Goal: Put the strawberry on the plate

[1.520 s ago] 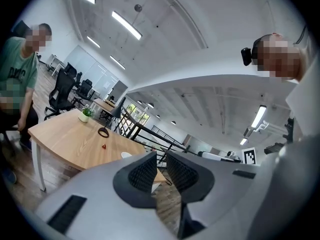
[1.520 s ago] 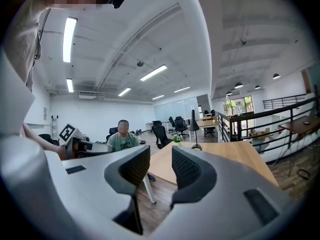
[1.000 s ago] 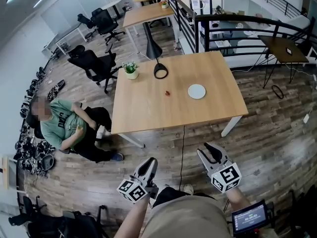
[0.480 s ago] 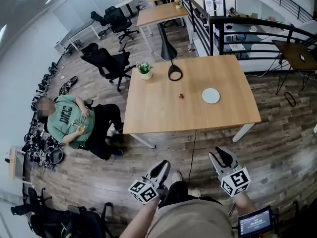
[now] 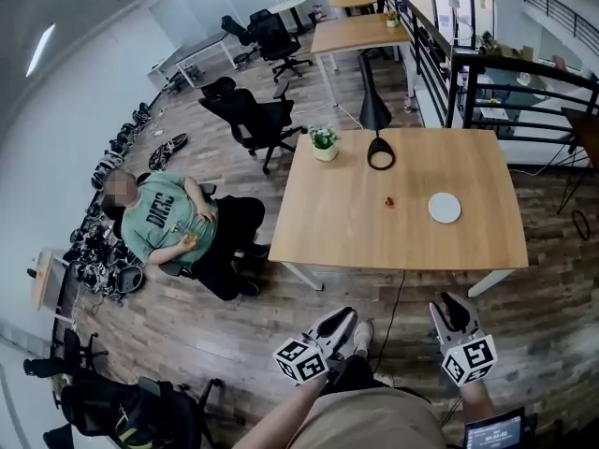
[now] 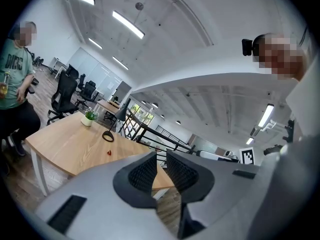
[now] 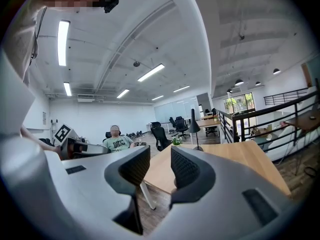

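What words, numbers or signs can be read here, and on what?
"DICC", as far as it reads: dark print on the seated person's green T-shirt.
Small dark screen at the head view's bottom edge: lit figures too small to read.
Black-and-white square markers on the two cubes: patterns, no letters.

We stand on a brown wood-plank floor [image 5: 234, 325] in an open office. Ahead of us is a light wooden rectangular table [image 5: 356, 227] on white legs, with black swivel office chairs [image 5: 257, 120] beyond its far left corner and a second light wooden desk [image 5: 360, 34] farther back. A black metal railing [image 5: 468, 73] runs along the right. We see white walls [image 7: 95, 116] and long white ceiling strip lights [image 7: 150, 72].
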`<state>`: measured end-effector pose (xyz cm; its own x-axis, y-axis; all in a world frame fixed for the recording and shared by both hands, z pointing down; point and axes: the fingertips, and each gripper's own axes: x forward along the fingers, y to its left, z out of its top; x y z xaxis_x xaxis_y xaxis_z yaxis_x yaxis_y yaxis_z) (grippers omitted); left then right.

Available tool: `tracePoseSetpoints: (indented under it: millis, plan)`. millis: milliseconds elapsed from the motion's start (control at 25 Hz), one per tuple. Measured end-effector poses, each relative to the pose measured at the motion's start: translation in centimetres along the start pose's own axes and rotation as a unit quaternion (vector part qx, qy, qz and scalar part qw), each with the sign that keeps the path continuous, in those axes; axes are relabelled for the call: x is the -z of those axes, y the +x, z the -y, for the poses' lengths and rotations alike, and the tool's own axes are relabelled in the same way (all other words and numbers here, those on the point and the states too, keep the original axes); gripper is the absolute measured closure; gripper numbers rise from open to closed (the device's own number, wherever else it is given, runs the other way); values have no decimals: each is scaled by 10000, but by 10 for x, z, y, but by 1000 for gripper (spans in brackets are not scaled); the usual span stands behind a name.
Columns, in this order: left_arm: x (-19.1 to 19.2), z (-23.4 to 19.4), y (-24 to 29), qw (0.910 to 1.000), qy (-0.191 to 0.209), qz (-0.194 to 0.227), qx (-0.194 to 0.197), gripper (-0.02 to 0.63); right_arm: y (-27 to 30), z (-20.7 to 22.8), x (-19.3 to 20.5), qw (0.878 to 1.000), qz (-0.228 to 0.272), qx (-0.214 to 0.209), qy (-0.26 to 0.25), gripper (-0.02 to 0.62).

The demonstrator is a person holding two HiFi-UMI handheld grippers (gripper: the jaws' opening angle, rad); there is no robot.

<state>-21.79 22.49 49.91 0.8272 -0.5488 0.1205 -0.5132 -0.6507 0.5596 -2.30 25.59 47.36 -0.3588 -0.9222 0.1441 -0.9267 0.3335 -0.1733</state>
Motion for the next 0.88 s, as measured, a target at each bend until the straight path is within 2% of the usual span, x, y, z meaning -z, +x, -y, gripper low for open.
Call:
tracePoseSetpoints:
  millis: [360,880]
  plan:
    - [-42,-39,40,9999,-31,-40,135,561,60,15,-14,9999,-87,74,-1,474]
    - [-97,-127,90,9989,-112,-64,459,563,156,29,-31,9990,-187,396,-133,474]
